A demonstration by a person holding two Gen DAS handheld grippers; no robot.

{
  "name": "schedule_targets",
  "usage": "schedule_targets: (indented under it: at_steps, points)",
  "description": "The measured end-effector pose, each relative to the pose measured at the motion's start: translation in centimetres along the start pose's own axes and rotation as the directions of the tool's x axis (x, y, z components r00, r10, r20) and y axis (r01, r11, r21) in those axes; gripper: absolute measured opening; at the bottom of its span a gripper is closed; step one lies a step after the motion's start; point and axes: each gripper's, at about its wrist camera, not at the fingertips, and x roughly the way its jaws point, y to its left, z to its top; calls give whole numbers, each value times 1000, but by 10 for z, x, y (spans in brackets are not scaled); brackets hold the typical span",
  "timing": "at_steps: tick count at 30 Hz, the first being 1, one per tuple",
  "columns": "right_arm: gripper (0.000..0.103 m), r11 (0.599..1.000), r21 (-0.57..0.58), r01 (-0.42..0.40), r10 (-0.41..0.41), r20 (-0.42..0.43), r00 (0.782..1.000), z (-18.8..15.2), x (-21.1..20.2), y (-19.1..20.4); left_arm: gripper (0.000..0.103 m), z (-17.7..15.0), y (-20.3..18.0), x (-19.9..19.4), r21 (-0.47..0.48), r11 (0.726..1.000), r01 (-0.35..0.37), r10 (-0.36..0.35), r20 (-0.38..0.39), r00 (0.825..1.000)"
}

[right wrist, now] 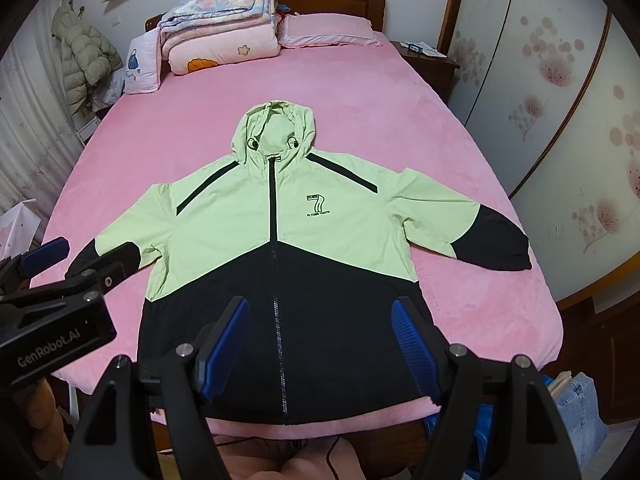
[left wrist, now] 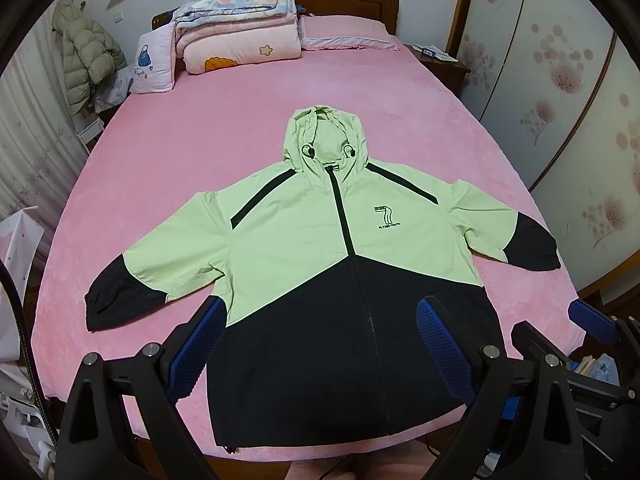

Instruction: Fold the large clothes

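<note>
A pale green and black zip-up hooded jacket [left wrist: 320, 248] lies flat, front up, sleeves spread, across the centre of a pink bed cover [left wrist: 180, 152]. At lower centre the left gripper [left wrist: 320, 344] hangs above the jacket's black hem, its blue-padded jaws wide apart, holding nothing. In the right wrist view the right gripper [right wrist: 320, 340] does likewise, also spread and empty. Folded pastel quilts [left wrist: 240, 20] sit upper left.
</note>
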Motion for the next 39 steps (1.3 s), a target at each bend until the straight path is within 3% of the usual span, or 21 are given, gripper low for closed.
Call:
schedule_targets:
  at_steps: [39]
  points:
    - [74, 1000, 19, 22, -21, -26, 999, 0, 6, 16, 95, 6, 15, 6, 43, 999, 23, -23, -10, 1000]
